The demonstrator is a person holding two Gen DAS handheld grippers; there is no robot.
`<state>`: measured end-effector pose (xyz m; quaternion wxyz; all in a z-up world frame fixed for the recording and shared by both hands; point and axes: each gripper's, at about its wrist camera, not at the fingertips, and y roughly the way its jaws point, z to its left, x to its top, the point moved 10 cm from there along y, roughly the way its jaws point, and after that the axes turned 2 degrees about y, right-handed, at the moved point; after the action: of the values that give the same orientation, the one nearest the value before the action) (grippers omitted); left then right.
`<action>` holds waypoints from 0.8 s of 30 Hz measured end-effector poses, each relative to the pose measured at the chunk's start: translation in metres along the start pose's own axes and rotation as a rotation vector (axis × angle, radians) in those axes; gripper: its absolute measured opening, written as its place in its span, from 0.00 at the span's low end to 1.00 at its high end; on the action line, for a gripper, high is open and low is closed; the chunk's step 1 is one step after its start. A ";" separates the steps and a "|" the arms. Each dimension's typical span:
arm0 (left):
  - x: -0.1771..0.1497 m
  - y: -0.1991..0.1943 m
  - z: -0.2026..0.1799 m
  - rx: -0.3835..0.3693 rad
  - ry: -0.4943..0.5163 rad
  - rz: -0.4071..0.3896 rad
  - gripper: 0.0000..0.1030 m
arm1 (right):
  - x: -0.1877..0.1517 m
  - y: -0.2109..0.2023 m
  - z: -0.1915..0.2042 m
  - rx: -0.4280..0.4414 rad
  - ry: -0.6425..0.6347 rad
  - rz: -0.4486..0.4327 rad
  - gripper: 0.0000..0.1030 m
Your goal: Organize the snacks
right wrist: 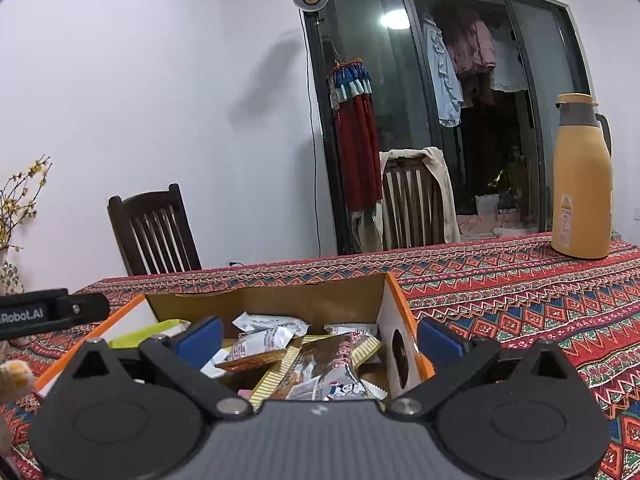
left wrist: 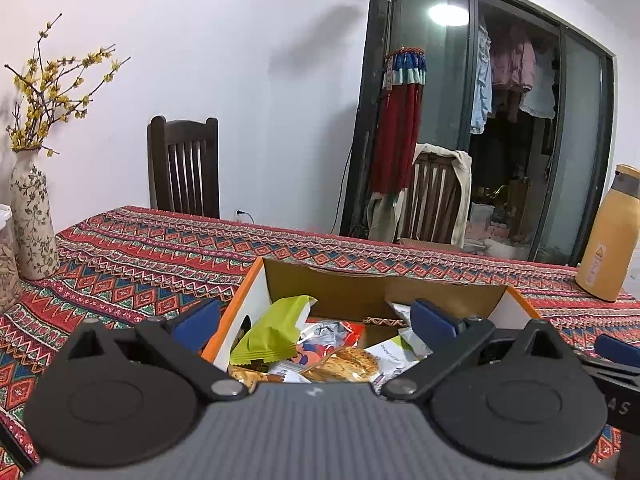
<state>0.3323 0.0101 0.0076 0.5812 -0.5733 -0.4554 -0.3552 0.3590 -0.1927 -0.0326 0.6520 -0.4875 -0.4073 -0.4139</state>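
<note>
An open cardboard box with orange edges (left wrist: 256,292) stands on the patterned tablecloth and holds several snack packets, among them a green packet (left wrist: 276,330). My left gripper (left wrist: 316,322) is open and empty, its fingers straddling the box's left wall. In the right wrist view the same box (right wrist: 394,304) holds a brown packet (right wrist: 332,364) and white packets (right wrist: 268,324). My right gripper (right wrist: 320,338) is open and empty, its fingers straddling the box's right wall. The left gripper's body (right wrist: 48,312) shows at the left.
A flowered vase (left wrist: 32,216) with yellow blossoms stands at the table's left. A yellow thermos jug (right wrist: 582,180) stands at the far right. Two wooden chairs (left wrist: 184,168) stand behind the table, before a white wall and a glass door.
</note>
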 end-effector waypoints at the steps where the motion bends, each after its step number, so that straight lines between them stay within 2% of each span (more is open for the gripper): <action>1: 0.001 -0.004 -0.001 -0.006 0.003 -0.010 1.00 | 0.001 0.000 0.000 0.000 -0.001 -0.003 1.00; 7: 0.015 -0.030 -0.004 -0.016 0.015 -0.056 1.00 | 0.012 -0.012 0.003 0.000 0.000 -0.027 1.00; 12: 0.019 -0.054 -0.003 -0.027 0.031 -0.069 1.00 | 0.021 -0.038 0.007 0.014 -0.011 -0.060 1.00; 24: 0.002 -0.123 0.004 -0.049 0.066 -0.089 1.00 | 0.003 -0.108 0.012 0.031 -0.017 -0.052 1.00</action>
<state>0.2175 0.0029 0.0511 0.5653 -0.5547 -0.4521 -0.4103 0.2568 -0.2012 0.0048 0.6450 -0.4699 -0.4319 -0.4202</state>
